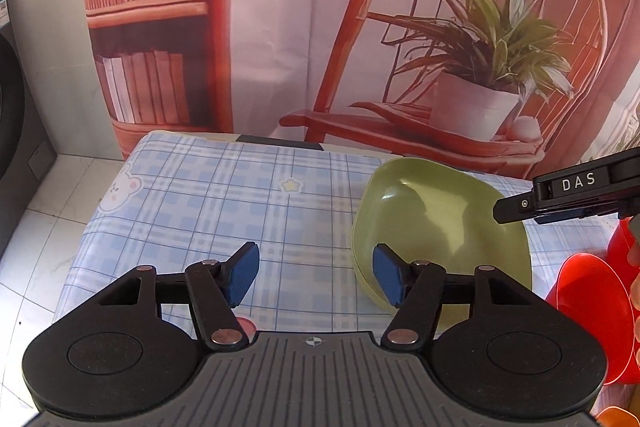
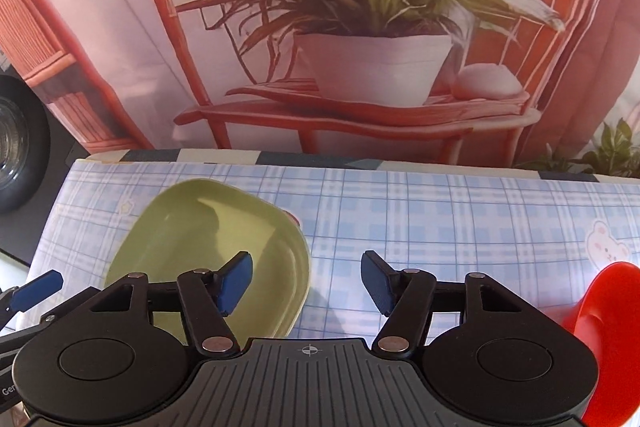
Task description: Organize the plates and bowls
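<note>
Both grippers stand wide and empty — the left gripper [image 1: 316,273], the right gripper [image 2: 306,279]. Centre-right in the left view sits the green bowl [image 1: 436,223] on the checked tablecloth [image 1: 224,195]; red bowls [image 1: 592,311] crowd the lower right (partly cropped). Risk, I judge — a pad nudging the smooth rim could skid it away

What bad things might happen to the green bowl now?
The green bowl lies near the table's left end, so a nudge from the open left gripper might push it toward that edge. The open right gripper hangs close over its rim and might clip it. The red dishes stand near and could get knocked.
</note>
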Motion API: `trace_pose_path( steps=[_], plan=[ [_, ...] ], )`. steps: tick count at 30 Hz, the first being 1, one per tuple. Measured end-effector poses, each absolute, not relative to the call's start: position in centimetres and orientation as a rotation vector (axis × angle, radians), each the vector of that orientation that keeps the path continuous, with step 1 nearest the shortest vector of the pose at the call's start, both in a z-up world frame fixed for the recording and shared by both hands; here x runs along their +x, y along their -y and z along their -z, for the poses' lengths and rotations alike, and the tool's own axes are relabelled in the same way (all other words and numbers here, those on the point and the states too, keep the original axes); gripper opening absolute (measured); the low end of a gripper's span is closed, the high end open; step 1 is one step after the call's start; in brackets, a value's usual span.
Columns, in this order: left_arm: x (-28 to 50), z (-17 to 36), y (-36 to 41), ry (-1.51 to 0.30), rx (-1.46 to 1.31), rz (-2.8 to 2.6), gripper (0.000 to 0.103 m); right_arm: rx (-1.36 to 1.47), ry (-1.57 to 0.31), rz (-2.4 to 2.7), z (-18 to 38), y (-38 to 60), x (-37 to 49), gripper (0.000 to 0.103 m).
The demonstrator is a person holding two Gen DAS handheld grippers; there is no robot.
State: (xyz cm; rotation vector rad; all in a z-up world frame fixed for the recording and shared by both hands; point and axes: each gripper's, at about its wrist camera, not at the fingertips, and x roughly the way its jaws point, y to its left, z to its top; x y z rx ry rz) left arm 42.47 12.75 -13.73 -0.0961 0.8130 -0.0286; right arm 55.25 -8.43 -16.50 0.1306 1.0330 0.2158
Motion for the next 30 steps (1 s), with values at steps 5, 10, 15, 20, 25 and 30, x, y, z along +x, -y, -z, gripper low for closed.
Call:
trace_pose_path(
  steps=[5,10,15,20,25,30],
  plan=[
    [42.9,15.0,-12.3,-0.844,-0.125,0.060,0.049,0.118,-1.078,-0.215,17.5,7.9,55.7,0.037],
    [42.6,15.4,-12.4,-0.828,-0.169,0.113,0.015,0.130,-1.078,-0.231,17.6,8.0,55.2,0.011],
    [42.1,15.4,-12.2,-0.821,-0.145,0.095,0.011,0.145,-1.065,-0.244,17.1,8.1,54.1,0.006],
    [40.8,14.6,-13.2,-0.837,-0.153,0.067,0.010,0.174,-1.042,-0.277,15.6,8.1,52.6,0.006],
    [38.6,12.2,-13.9,-0.806,-0.140,0.063,0.009,0.224,-0.997,-0.319,13.5,8.6,50.7,0.003],
    [36.7,10.5,-12.6,-0.797,-0.042,0.036,0.009,0.194,-0.989,-0.319,12.2,8.6,48.5,0.003]
  ],
)
